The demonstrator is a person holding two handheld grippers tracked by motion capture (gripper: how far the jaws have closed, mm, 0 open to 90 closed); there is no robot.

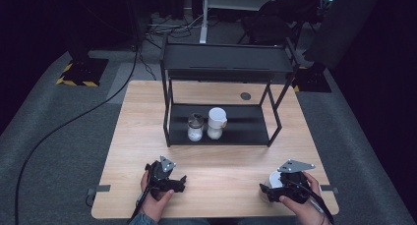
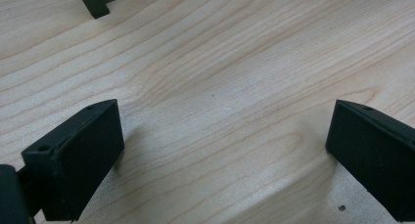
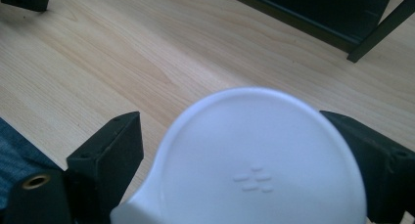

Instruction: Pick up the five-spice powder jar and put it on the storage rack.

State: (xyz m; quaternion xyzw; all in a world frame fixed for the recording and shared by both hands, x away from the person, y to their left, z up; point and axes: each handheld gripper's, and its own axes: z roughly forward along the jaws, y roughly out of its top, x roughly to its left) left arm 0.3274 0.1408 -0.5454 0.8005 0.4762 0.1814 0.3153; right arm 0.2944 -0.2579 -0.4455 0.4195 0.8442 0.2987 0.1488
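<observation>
A white container with a round white lid (image 3: pixel 264 170) stands on the wooden table (image 1: pixel 221 161) near its front right corner. My right gripper (image 3: pixel 249 155) sits around it: the right jaw is against the lid's edge, while the left jaw stands a little apart from it. In the high view the container (image 1: pixel 272 181) is partly covered by the right gripper (image 1: pixel 269 186) and the hand. My left gripper (image 1: pixel 178 182) rests at the front left, open, and in its own view the left gripper (image 2: pixel 220 155) has bare wood between its jaws.
A black two-level rack (image 1: pixel 226 63) stands at the table's far middle. On its lower shelf (image 1: pixel 246 129) are a glass jar with a grey cap (image 1: pixel 195 127) and a white-capped jar (image 1: pixel 216 123). A round grommet (image 1: pixel 245 96) lies behind the rack.
</observation>
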